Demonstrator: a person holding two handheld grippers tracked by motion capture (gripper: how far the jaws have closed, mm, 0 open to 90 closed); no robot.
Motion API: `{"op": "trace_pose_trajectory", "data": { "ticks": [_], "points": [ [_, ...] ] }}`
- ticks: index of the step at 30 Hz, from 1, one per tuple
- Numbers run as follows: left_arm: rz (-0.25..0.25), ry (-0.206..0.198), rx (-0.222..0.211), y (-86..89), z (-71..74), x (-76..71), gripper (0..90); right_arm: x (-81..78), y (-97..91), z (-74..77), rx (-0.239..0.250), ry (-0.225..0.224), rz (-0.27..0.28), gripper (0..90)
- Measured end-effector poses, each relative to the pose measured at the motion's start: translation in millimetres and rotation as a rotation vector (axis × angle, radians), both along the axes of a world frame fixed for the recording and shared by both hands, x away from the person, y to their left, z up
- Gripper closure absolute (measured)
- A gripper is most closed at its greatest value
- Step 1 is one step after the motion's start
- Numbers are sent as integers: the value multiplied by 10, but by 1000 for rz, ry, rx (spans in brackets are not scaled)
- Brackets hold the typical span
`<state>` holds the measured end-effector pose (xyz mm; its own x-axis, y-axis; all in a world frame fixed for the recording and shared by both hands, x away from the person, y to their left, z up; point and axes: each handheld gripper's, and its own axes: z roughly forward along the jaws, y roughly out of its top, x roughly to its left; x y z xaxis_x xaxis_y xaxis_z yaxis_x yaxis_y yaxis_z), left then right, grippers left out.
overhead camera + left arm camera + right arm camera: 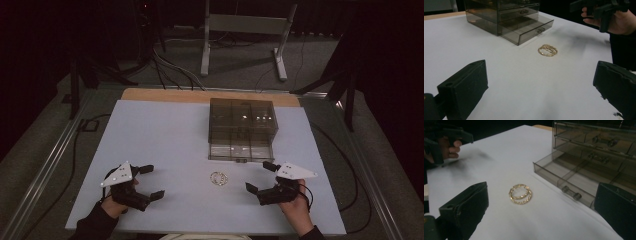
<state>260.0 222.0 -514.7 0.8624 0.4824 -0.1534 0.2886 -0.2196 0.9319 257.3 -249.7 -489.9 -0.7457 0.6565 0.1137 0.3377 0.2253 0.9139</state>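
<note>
- So the pair of thin gold-coloured bangles (219, 178) is lying flat on the white tabletop (160, 135), one ring overlapping the other, just in front of the smoky see-through plastic drawer box (243, 120). Nothing's touching them.
- The box's bottom drawer (564, 178) is pulled out toward the person and looks empty inside, as far as I can tell. My guess is that's where the bangles are headed, which would explain why they sit right by its front edge, near but not touching.
- Left tool (149, 182): jaws wide apart, holding nothing, hovering off to the left, well clear of the bangles. In its own view the black jaws frame the rings from a distance.
- Right tool (261, 176): also spread open and empty, but closer, just right of the bangles and pointed toward them. Feels like this is the one lined up for the pick.
- Both hands sit low near the tabletop's near edge, mirrored around the rings, so either could go in.
- Heads up: flat thin rings on a smooth surface will probably be fiddly to pinch, and the two might slide apart.
</note>
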Motion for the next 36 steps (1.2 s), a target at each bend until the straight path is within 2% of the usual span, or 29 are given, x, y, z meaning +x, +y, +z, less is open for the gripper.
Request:
{"op": "trace_pose_trajectory", "data": {
  "ticks": [8,12,21,26,28,31,33,35,36],
  "points": [
    [-8,-3,-9,-9,8,-3,6,56,80,113,19,-24,4,0],
    [-7,0,-8,-6,6,-1,6,102,150,158,28,-25,24,0],
    [-5,-3,-14,-2,7,0,6,240,386,177,-10,-34,79,0],
    [-1,-7,-20,8,12,1,6,325,508,165,-18,0,106,0],
    [-1,-6,-19,6,11,-2,6,359,548,151,1,15,127,0],
    [-3,-5,-20,2,10,-1,6,414,604,122,25,52,124,0],
    [-3,-6,-15,3,8,0,6,440,629,91,17,67,108,85],
    [-5,-4,-15,3,6,0,6,470,642,48,21,97,101,94],
    [-5,-5,-17,2,6,1,6,481,651,23,8,105,102,115]
  ]
}}
